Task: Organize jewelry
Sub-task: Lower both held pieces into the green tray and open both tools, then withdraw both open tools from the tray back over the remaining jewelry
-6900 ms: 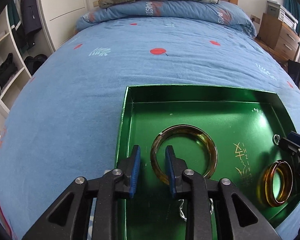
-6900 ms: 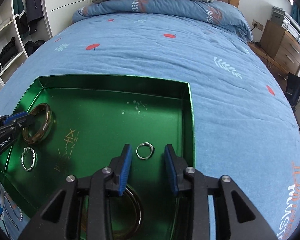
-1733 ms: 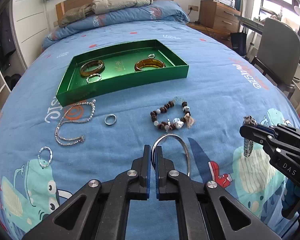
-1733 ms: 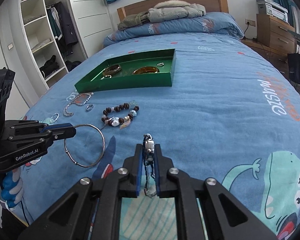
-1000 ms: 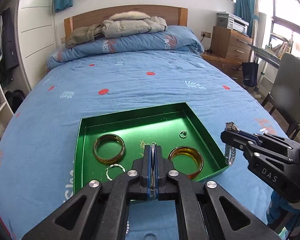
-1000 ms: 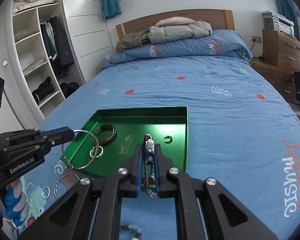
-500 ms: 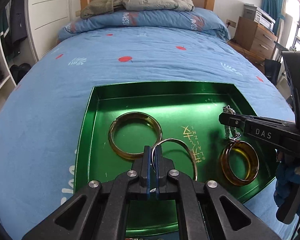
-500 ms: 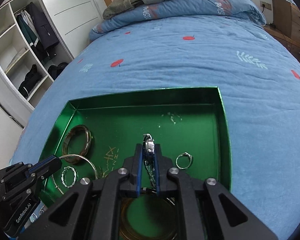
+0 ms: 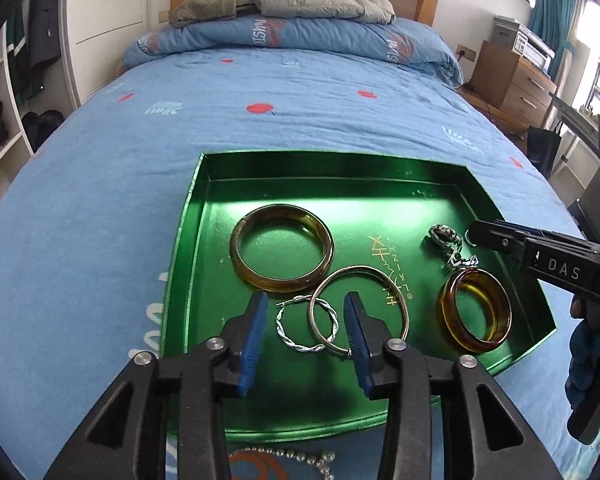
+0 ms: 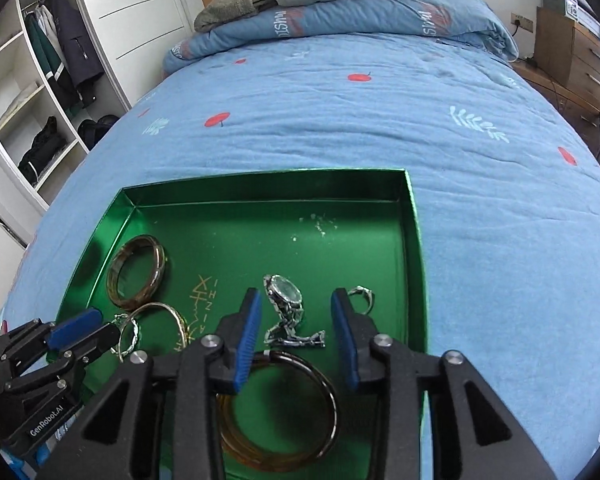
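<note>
A green tray (image 9: 188, 232) lies on the blue bed. In it lie an amber bangle (image 9: 282, 249), a thin silver bangle (image 9: 380, 276), a twisted silver hoop (image 9: 300, 346), a second amber bangle (image 9: 476, 312) and a silver watch (image 9: 446, 242). My left gripper (image 9: 305, 330) is open over the silver bangle and hoop, holding nothing. My right gripper (image 10: 296, 330) is open above the watch (image 10: 286, 300), which lies in the tray (image 10: 414, 240) with its band trailing. A small silver ring (image 10: 362, 296) lies by the right finger.
The amber bangle (image 10: 138, 272) is at the tray's left, another (image 10: 276, 408) under the right gripper. A bead chain (image 9: 292, 458) lies on the sheet before the tray. A folded duvet (image 9: 284, 36) is at the bed head; a wooden dresser (image 9: 508, 80) stands right.
Both grippers have opened. The silver bangle dropped from the left gripper into the tray; the watch dropped from the right gripper into the tray.
</note>
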`<state>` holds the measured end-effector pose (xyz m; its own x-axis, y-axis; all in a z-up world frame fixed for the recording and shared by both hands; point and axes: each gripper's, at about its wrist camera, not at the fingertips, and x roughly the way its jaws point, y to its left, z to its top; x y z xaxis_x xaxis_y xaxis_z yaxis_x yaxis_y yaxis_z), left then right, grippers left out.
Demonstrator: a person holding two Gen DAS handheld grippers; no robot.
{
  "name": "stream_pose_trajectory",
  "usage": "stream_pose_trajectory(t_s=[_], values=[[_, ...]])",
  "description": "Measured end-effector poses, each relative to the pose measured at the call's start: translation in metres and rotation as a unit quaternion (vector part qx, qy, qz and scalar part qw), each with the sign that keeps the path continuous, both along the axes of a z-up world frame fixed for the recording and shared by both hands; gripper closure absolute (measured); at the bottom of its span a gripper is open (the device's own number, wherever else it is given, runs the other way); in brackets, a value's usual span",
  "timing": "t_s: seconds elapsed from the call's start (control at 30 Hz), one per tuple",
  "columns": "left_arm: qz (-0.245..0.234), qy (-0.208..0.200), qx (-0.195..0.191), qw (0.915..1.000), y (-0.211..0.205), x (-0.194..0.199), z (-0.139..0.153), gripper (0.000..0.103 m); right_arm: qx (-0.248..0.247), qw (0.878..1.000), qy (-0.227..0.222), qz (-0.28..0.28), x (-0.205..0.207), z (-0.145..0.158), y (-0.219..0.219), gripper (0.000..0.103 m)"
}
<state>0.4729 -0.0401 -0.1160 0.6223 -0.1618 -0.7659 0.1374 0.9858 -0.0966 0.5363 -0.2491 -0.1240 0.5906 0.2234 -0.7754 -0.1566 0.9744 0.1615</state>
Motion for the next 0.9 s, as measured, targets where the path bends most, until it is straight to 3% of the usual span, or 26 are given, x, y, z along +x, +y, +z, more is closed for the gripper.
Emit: stream_pose_trajectory(t_s=[0.3,0.4,0.5,0.67,0.9], values=[[0.041,-0.069,0.006,0.9967,0.036,-0.094,0.069,0.056,-0.003,0.996,-0.092,-0.002,-0.125,0.079,-0.003,0.068],[0.051,-0.099,0.014,0.9937,0.041,-0.137,0.082,0.05,0.001,0.993,-0.118,-0.013,-0.175,0.096,0.002,0.063],[0.056,-0.122,0.016,0.9908,0.044,-0.176,0.089,0.045,-0.006,0.99,-0.142,-0.024,-0.221,0.106,0.008,0.061],[0.044,-0.131,0.031,0.9899,0.037,-0.229,0.095,0.043,-0.03,0.986,-0.161,-0.04,-0.288,0.114,0.022,0.058],[0.045,-0.146,0.043,0.9874,0.03,-0.288,0.107,0.032,-0.083,0.979,-0.18,-0.053,-0.361,0.127,0.041,0.058]])
